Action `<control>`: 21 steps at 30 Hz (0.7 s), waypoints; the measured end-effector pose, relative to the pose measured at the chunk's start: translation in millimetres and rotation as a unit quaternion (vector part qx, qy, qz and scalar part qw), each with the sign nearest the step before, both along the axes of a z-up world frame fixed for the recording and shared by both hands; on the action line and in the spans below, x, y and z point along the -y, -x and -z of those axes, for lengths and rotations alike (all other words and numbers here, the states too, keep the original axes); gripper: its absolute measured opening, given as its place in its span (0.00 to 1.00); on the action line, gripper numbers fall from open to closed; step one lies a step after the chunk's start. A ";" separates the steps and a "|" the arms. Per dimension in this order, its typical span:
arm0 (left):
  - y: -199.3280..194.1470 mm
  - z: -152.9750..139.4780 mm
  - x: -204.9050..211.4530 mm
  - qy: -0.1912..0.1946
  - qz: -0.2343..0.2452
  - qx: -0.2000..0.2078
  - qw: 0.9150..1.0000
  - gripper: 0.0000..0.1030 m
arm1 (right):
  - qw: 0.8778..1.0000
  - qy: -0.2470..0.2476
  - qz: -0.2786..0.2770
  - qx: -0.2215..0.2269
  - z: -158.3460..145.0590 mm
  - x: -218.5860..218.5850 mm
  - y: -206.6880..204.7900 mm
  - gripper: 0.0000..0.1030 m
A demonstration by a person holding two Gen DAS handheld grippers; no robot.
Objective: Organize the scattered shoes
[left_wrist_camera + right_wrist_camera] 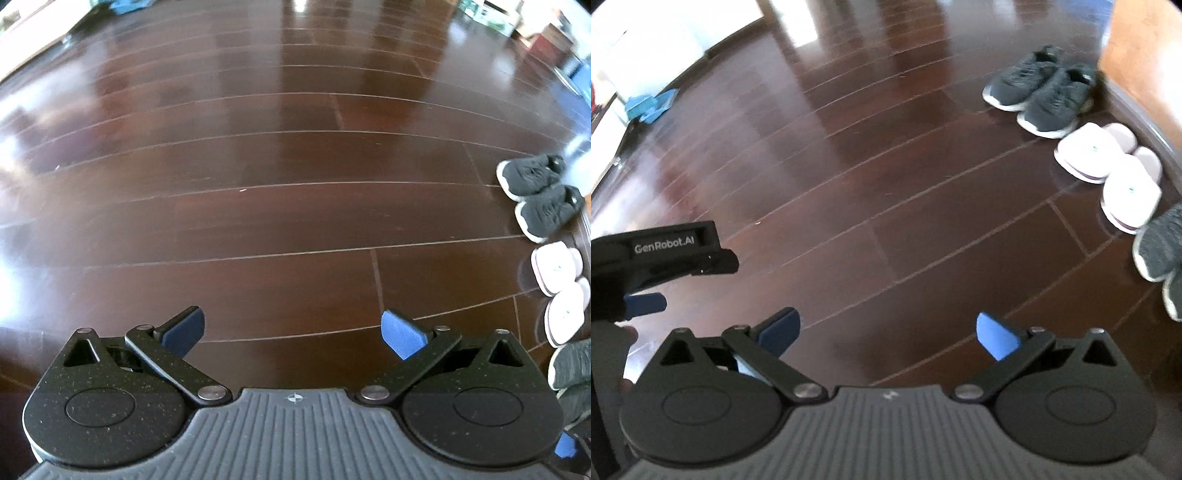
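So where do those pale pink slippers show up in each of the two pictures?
Left wrist view: pink slippers at the far right edge, below the black sneakers.
Right wrist view: pink slippers at upper right, side by side near the wall.
Shared landmark: the black sneakers, just beyond the slippers in both.

A pair of black sneakers (1039,88) with white soles is seen side by side at the upper right of the right wrist view. Just below, a pair of white slippers (1108,166) is lined up, and grey knit shoes (1160,247) are cut off at the right edge.

sneakers (1043,88), then slippers (1108,166), then seemingly another pair (1161,251) line the floor's (849,184) right side
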State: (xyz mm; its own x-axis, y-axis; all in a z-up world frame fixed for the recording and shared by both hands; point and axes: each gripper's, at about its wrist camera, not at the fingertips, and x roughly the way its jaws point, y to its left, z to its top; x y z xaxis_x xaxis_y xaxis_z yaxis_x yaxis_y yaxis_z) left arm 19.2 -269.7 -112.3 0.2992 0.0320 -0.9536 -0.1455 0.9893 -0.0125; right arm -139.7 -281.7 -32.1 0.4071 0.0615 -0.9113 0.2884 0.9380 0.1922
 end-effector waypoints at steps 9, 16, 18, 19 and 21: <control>21.3 11.0 -66.8 -0.026 -0.083 -0.025 0.996 1.00 | 0.992 -0.001 -0.124 -0.011 29.5 -53.0 -38.3 1.00; 35.6 6.7 -88.9 -0.009 -0.124 -0.033 0.992 1.00 | 0.985 -0.006 -0.175 -0.012 36.5 -62.8 -50.5 1.00; 40.1 4.4 -88.8 -0.008 -0.126 -0.030 0.992 1.00 | 0.983 -0.005 -0.182 -0.010 36.4 -62.2 -51.8 1.00; 41.5 3.6 -88.3 -0.007 -0.126 -0.029 0.992 1.00 | 0.983 -0.004 -0.185 -0.011 36.8 -61.9 -51.0 1.00; 44.6 4.4 -85.1 -0.007 -0.121 -0.035 0.992 1.00 | 0.982 -0.002 -0.186 -0.015 37.8 -59.1 -49.4 1.00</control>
State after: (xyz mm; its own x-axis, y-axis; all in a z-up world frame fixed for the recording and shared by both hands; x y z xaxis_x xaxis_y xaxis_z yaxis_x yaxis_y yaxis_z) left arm -25.3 -184.6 -116.7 0.2136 0.1082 -0.9709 -0.3793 0.9251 0.0197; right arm -90.3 -222.6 -69.8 0.3294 0.2045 -0.9218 -0.0698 0.9789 0.1922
